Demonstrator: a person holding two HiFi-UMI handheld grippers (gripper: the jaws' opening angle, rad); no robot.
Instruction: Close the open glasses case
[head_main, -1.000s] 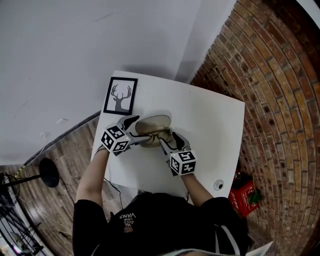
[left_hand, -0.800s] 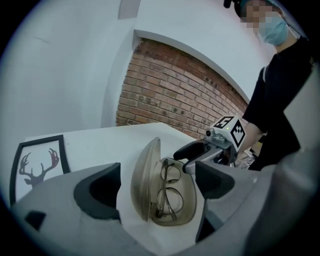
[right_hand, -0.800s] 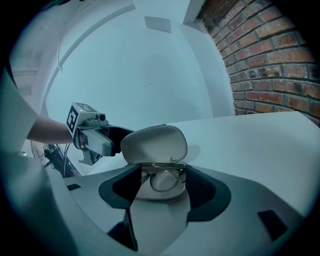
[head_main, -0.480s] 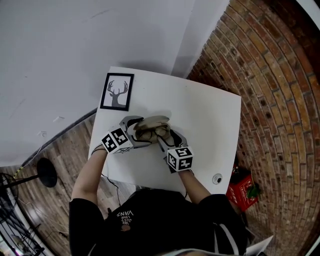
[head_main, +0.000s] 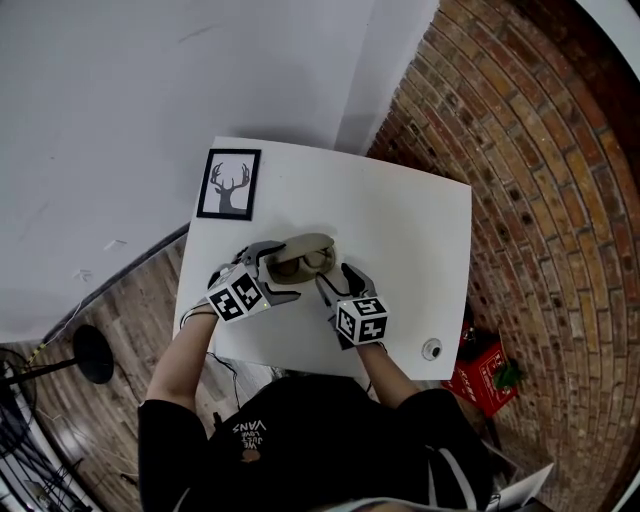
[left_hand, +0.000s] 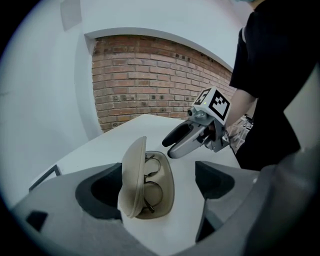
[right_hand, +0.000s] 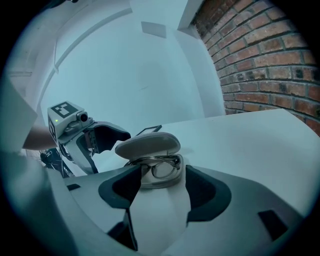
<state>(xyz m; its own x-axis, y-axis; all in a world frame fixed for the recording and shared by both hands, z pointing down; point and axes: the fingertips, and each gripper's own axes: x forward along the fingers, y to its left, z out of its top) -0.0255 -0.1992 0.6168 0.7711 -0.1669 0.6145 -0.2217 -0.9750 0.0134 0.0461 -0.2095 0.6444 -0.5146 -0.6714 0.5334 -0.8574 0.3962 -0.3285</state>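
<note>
A beige glasses case (head_main: 300, 258) lies on the white table (head_main: 410, 240) with its lid (right_hand: 147, 144) part-way down over the base. Glasses (right_hand: 160, 167) show inside it. In the left gripper view the case (left_hand: 145, 182) sits between the open jaws of my left gripper (left_hand: 157, 187), with the raised lid (left_hand: 132, 175) close to the left pad. My right gripper (right_hand: 162, 192) is open too, its jaws just short of the case's near end. In the head view the left gripper (head_main: 278, 272) flanks the case from the left and the right gripper (head_main: 338, 280) is at its front right.
A framed deer picture (head_main: 228, 184) lies at the table's far left corner. A small round object (head_main: 432, 349) sits near the front right corner. A brick wall (head_main: 540, 200) runs along the right, with a red box (head_main: 485, 375) on the floor below.
The lid has come down from wide open to part-way over the base. The right gripper has drawn back a little from the case, while the left gripper stays around it.
</note>
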